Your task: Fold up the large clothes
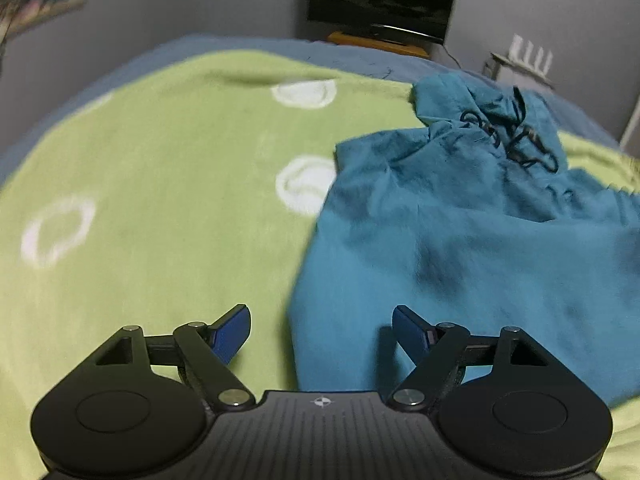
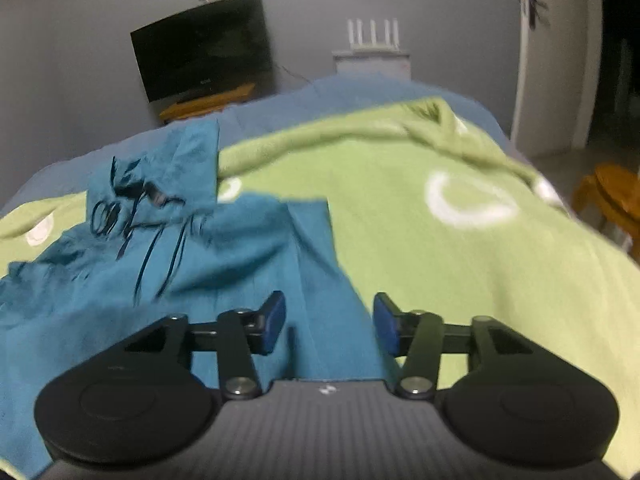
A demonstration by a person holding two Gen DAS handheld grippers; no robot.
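Observation:
A teal garment with dark print lies crumpled on a green blanket with white rings. In the left wrist view my left gripper hovers open over the garment's left edge, nothing between its blue pads. In the right wrist view the same teal garment spreads across the left half. My right gripper is open above the garment's right edge, its left pad over teal cloth and its right pad over the green blanket. Neither gripper holds cloth.
The blanket covers a bed with a blue sheet. Beyond the far edge stand a dark television on a wooden stand, a white router on a small shelf, and a white door. A wooden stool sits at the right.

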